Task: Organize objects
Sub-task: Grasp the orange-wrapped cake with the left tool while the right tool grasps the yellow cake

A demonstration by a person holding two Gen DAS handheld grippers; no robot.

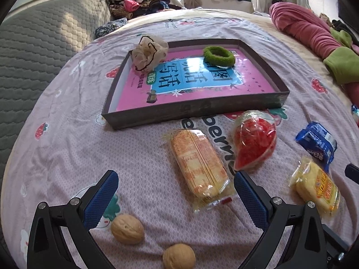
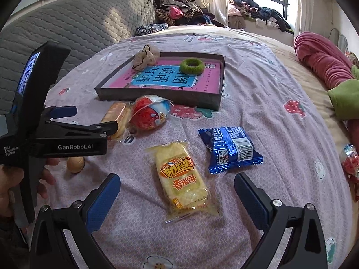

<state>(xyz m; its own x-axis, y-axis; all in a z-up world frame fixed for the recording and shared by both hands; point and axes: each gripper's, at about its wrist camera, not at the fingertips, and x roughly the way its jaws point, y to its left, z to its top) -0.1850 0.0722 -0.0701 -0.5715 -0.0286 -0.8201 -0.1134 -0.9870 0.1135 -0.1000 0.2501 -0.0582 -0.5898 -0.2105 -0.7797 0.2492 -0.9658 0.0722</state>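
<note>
A shallow dark tray [image 1: 197, 112] [image 2: 157, 99] on the bed holds a pink book, a green scrunchie [image 1: 218, 56] [image 2: 192, 66] and a beige scrunchie [image 1: 149, 52] [image 2: 145, 57]. In front of it lie an orange cracker pack [image 1: 198, 163] [image 2: 116, 117], a red snack bag [image 1: 254, 141] [image 2: 150, 112], a blue packet [image 1: 317, 144] [image 2: 231, 149], a yellow rice-cracker pack [image 1: 316, 186] [image 2: 182, 179] and two walnuts [image 1: 127, 229] [image 1: 178, 256]. My left gripper [image 1: 176, 198] [image 2: 89, 121] is open near the orange pack. My right gripper [image 2: 177, 198] is open, the yellow pack between its fingers.
A grey quilted cushion [image 1: 40, 40] stands on the left. Heaped clothes [image 2: 179, 13] lie beyond the bed, a pink and green garment [image 2: 325, 67] on the right. Another red snack bag [image 2: 351, 163] sits at the right edge. A hand [image 2: 13, 183] holds the left gripper.
</note>
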